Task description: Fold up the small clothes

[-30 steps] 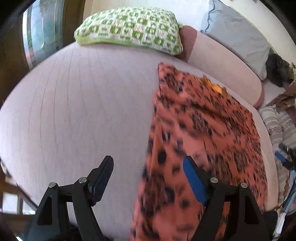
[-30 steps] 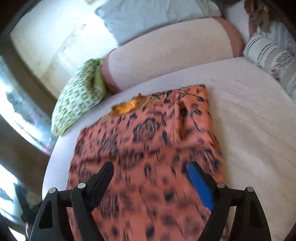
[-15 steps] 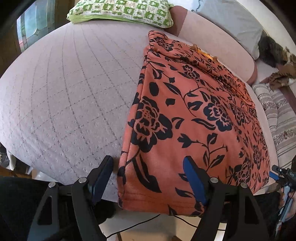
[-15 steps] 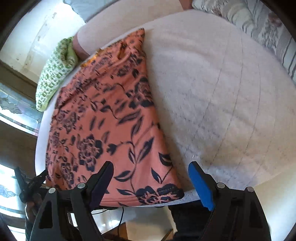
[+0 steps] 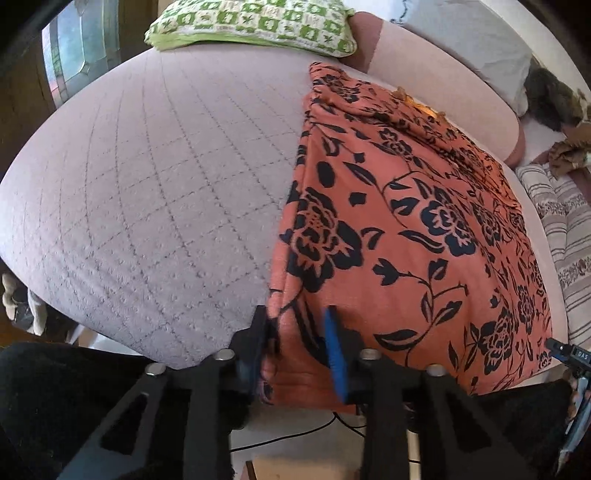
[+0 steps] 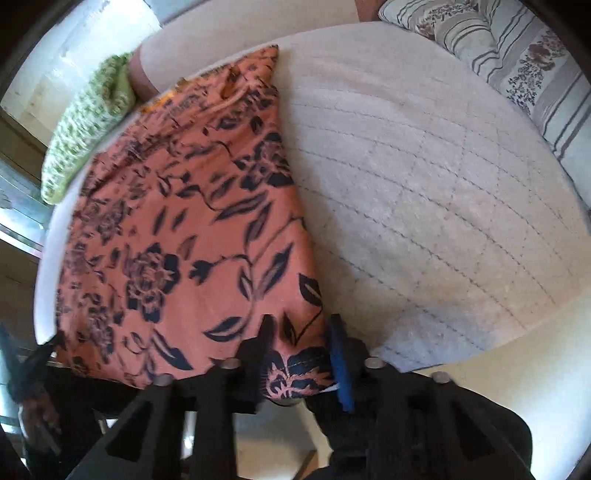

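Observation:
An orange garment with a black flower print (image 5: 406, 221) lies flat on a quilted pale bed cover (image 5: 147, 184), its near hem hanging over the bed's front edge. My left gripper (image 5: 297, 343) is shut on the garment's near left corner. In the right wrist view the same garment (image 6: 184, 221) lies to the left, and my right gripper (image 6: 301, 354) is shut on its near right corner at the bed edge (image 6: 443, 354).
A green and white patterned pillow (image 5: 251, 22) lies at the far end, next to a pink bolster (image 5: 443, 92) and a grey pillow (image 5: 472, 40). A striped cushion (image 6: 517, 66) lies at the right. A cable (image 5: 295, 439) runs on the floor below.
Both grippers were open above the garment. They drew back to its near hem and closed, each on one near corner.

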A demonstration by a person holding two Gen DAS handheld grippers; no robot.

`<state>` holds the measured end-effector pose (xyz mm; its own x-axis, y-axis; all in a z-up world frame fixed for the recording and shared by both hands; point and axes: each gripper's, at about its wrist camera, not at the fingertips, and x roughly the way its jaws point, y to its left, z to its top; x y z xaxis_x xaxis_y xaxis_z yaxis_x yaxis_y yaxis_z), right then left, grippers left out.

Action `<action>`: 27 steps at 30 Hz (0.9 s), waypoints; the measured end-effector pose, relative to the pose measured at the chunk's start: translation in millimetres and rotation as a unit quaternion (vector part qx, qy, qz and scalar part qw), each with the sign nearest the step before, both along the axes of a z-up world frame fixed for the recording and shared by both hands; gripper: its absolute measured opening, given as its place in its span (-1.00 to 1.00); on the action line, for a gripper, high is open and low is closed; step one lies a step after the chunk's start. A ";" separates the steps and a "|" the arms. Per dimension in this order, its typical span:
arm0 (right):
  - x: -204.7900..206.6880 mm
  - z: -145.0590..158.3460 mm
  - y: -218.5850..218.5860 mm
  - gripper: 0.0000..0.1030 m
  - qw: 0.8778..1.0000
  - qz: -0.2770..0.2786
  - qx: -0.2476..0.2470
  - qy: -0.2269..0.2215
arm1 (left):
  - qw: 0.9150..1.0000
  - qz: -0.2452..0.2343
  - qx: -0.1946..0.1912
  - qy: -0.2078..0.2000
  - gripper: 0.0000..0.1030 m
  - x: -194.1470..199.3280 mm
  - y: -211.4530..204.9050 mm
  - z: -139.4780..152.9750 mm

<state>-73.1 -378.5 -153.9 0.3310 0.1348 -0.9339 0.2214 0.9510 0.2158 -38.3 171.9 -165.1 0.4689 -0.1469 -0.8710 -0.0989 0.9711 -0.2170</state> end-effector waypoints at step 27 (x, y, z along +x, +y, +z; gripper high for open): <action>25.4 20.6 -33.1 -0.85 0.961 -0.050 0.264 -0.067 | 0.998 -0.018 -0.057 0.017 -0.90 29.5 10.0 43.8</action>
